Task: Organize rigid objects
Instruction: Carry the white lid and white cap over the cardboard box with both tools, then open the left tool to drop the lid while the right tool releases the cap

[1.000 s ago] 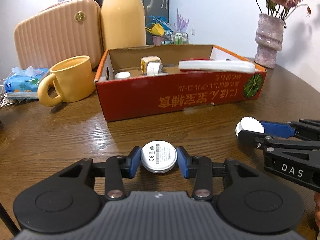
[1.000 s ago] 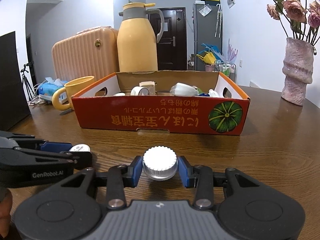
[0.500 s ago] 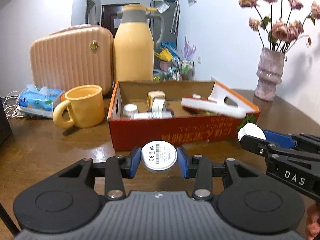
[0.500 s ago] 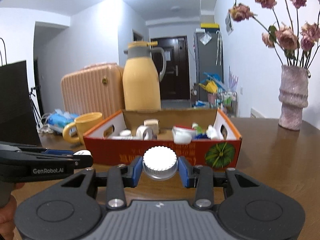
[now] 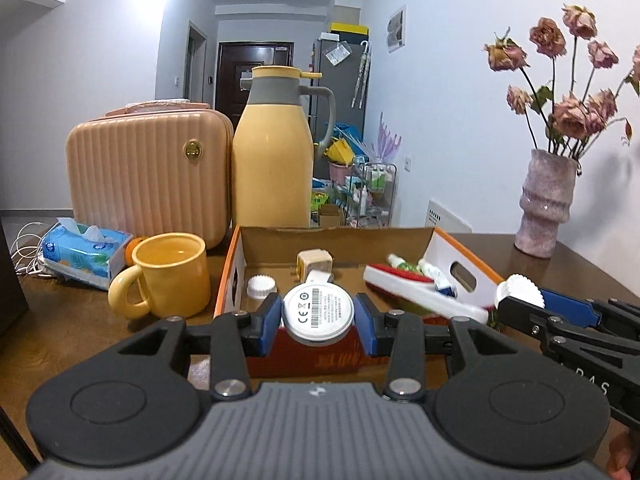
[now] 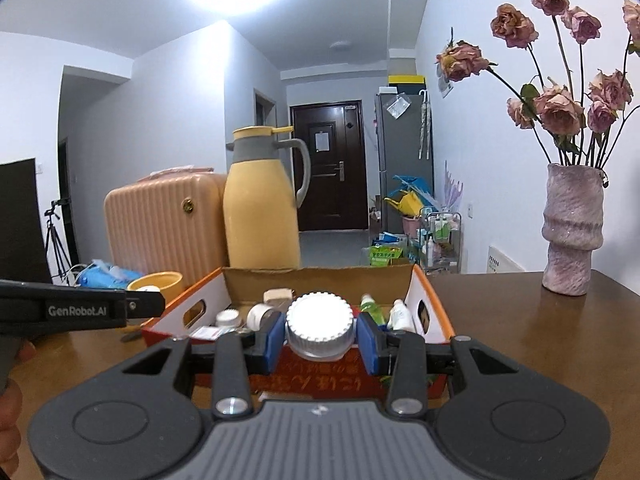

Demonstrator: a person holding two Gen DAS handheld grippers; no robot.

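My left gripper (image 5: 318, 316) is shut on a round white disc (image 5: 319, 311) with a printed label, held above the near wall of the red cardboard box (image 5: 332, 360). My right gripper (image 6: 320, 330) is shut on a white ribbed cap (image 6: 320, 326), also raised in front of the box (image 6: 320, 384); it shows at the right of the left wrist view (image 5: 520, 290). Inside the box lie a white capped bottle (image 5: 261, 286), a beige cube (image 5: 314, 261), a white and red brush (image 5: 420, 294) and small tubes (image 6: 396, 314).
A yellow mug (image 5: 170, 276), a tissue pack (image 5: 86, 252), a pink ribbed case (image 5: 150, 178) and a tall yellow thermos (image 5: 274, 152) stand left of and behind the box. A pink vase with dried roses (image 5: 546, 204) stands at the right on the wooden table (image 6: 540, 344).
Both grippers have risen off the table with their objects and moved closer to the box, so its inside now shows from above the near wall.
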